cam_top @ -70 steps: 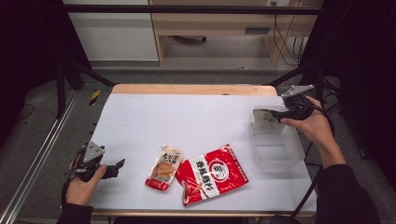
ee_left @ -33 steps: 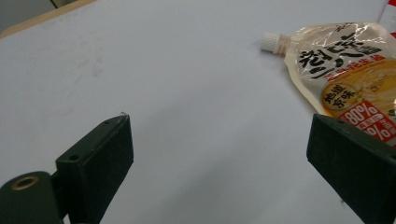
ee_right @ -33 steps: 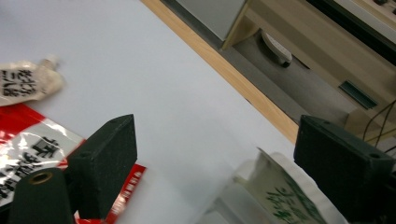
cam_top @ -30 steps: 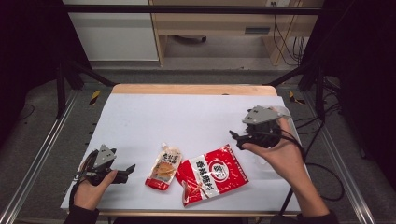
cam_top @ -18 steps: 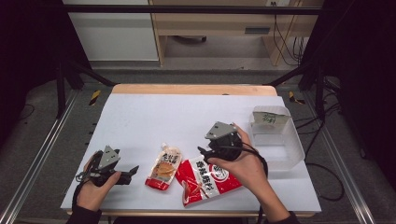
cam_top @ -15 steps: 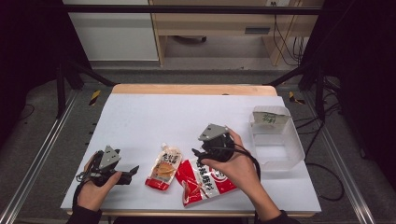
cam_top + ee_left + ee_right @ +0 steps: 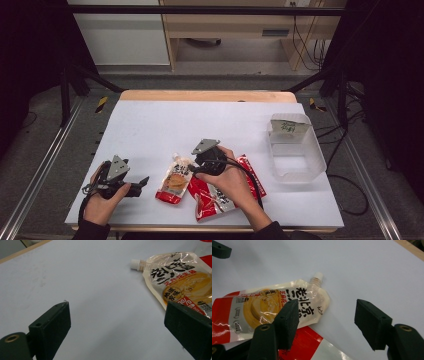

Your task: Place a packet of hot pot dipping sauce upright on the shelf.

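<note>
1. Right hand-held gripper (image 7: 196, 169) brought from the clear tub (image 7: 296, 150) at the far right of the worktop (image 7: 150, 130) across to the near centre; shown low over the two packets, jaws held wide apart and gripping nothing.
2. In the right gripper view, jaws set over the spout end of the spouted pouch (image 7: 274, 307), one jaw above its printed face, the other above bare worktop past its corner; white cap (image 7: 317, 277) just beyond them. Contact with the pouch could not be told.
3. Spouted pouch (image 7: 174, 179) lay flat, near centre, its right edge overlapping the red packet (image 7: 220, 192), much of which sat beneath the right hand (image 7: 227, 177).
4. Left hand-held gripper (image 7: 142, 182) shifted slightly rightward along the near left edge; jaws apart, empty, aimed at the pouch (image 7: 180, 287) but apart from it.
5. Judged meaning: tub visit finished, approach to the next packet made, pouch likeliest target; closing and lifting not yet begun.
</note>
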Action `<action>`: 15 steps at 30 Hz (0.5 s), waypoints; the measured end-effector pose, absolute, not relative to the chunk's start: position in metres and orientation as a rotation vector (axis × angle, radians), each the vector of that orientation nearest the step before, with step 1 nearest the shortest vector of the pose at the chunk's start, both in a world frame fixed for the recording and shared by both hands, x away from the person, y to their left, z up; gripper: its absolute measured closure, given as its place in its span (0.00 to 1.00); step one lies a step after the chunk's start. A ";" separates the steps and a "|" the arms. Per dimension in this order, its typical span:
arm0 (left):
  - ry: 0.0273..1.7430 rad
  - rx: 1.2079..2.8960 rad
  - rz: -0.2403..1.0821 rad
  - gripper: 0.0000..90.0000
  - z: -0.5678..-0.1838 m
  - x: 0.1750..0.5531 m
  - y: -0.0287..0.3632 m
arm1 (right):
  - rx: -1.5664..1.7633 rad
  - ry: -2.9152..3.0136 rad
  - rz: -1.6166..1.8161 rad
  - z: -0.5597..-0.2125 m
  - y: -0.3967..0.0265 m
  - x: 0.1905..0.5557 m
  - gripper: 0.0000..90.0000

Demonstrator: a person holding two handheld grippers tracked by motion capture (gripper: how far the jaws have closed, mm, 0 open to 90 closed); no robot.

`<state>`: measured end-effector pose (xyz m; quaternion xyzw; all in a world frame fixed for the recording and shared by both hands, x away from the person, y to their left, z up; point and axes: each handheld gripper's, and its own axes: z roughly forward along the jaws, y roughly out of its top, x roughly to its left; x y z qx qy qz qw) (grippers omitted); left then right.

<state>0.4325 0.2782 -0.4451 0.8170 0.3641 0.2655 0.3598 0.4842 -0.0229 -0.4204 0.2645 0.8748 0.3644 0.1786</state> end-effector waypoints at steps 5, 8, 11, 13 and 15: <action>0.933 2.104 0.689 0.08 -0.445 0.435 0.277 | 0.770 2.498 1.036 -0.425 -0.020 0.486 0.48; 0.932 2.106 0.688 0.08 -0.445 0.436 0.276 | 0.774 2.524 1.028 -0.432 -0.015 0.491 0.51; 0.932 2.106 0.690 0.08 -0.445 0.436 0.276 | 0.774 2.547 1.011 -0.439 -0.007 0.494 0.53; 0.930 2.107 0.689 0.08 -0.445 0.436 0.276 | 0.785 2.561 0.993 -0.445 -0.004 0.497 0.54; 0.931 2.101 0.692 0.08 -0.444 0.436 0.276 | 0.791 2.578 0.979 -0.451 -0.001 0.501 0.54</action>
